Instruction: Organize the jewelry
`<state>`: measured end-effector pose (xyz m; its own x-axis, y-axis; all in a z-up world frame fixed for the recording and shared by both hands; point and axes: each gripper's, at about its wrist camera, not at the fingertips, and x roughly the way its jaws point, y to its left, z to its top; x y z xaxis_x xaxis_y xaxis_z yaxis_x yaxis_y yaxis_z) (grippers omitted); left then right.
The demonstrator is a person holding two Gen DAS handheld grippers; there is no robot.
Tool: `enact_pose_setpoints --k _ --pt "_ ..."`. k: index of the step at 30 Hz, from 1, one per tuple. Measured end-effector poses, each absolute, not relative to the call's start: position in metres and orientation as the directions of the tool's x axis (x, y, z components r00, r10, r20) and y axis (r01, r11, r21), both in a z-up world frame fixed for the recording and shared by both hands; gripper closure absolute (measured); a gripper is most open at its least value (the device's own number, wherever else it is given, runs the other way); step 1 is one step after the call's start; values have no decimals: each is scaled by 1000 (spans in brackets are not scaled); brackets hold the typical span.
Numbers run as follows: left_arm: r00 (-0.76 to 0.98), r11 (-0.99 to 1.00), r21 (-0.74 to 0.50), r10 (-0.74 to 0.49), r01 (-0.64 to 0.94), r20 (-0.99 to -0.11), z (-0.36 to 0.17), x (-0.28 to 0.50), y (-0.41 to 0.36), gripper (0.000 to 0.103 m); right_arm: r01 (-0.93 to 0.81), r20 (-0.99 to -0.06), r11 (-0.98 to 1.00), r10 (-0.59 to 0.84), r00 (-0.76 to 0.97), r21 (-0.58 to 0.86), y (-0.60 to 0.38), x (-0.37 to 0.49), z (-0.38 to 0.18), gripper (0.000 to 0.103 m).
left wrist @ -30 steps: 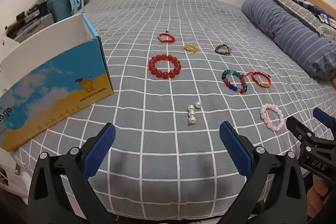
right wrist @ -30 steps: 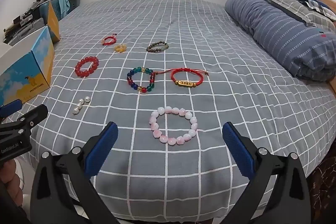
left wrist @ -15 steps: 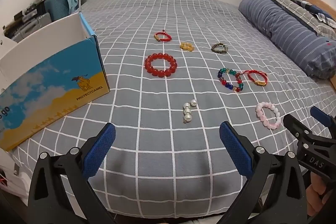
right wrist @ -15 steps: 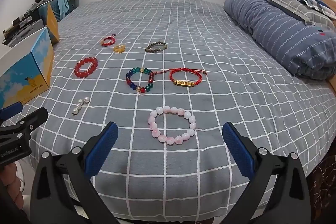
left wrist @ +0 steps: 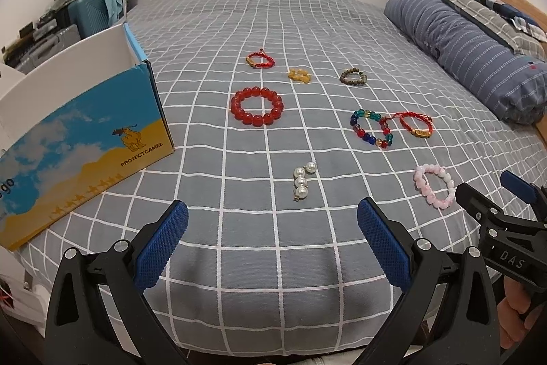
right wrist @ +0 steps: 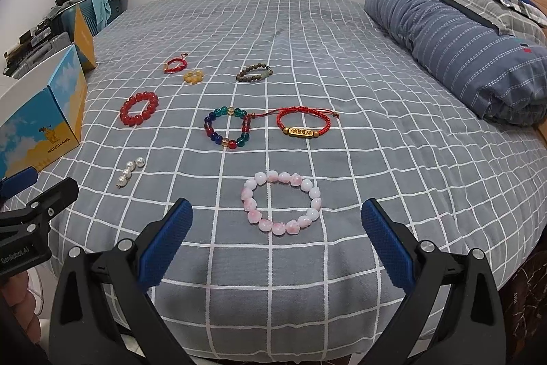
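Note:
Several bracelets lie on the grey checked bed. A short pearl string point(left wrist: 301, 181) lies just ahead of my open, empty left gripper point(left wrist: 271, 224). A pink bead bracelet point(right wrist: 282, 207) lies just ahead of my open, empty right gripper point(right wrist: 277, 224). Farther off lie a big red bead bracelet point(left wrist: 257, 105), a multicoloured bead bracelet point(right wrist: 227, 127), a red cord bracelet with a gold tag point(right wrist: 302, 125), a brown bead bracelet point(right wrist: 253, 73), a yellow bracelet point(right wrist: 193, 76) and a small red cord bracelet point(right wrist: 174, 64). An open blue and yellow box point(left wrist: 85, 122) stands at the left.
A rolled blue striped quilt point(right wrist: 465, 50) and pillows lie along the bed's right side. A suitcase and clutter point(left wrist: 85, 9) stand beyond the box at the left. The bed's front edge point(left wrist: 273, 324) is just below the grippers.
Both views have drawn back and risen a little, so the jewelry sits slightly farther away. Both grippers stay open and nothing on the bed has moved.

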<state>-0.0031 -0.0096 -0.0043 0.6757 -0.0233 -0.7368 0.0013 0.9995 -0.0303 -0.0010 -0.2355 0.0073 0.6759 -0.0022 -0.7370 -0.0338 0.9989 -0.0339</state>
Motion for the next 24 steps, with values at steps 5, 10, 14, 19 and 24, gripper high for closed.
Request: enact_pose_setpoints --k 5,10,14,19,24 --pt "676 1000 -27 -22 3 -736 -4 -4 -11 6 -37 -738 999 0 675 -33 -235 -1 6 8" --pt "676 1000 -27 -22 4 -737 -4 -5 -10 6 -35 -738 999 -2 674 -35 -233 -1 6 8" --pt "678 1000 -26 -21 3 -735 -3 -5 -9 6 -36 -738 999 -2 675 -35 -234 -1 6 9" --pt "674 1000 -24 -23 8 -738 -4 -5 -9 6 -36 -738 999 -1 674 -34 -233 -1 5 9" --pt "671 1000 -23 -24 11 -741 -5 -6 -10 6 -35 -738 999 0 675 -33 -233 -2 5 9"
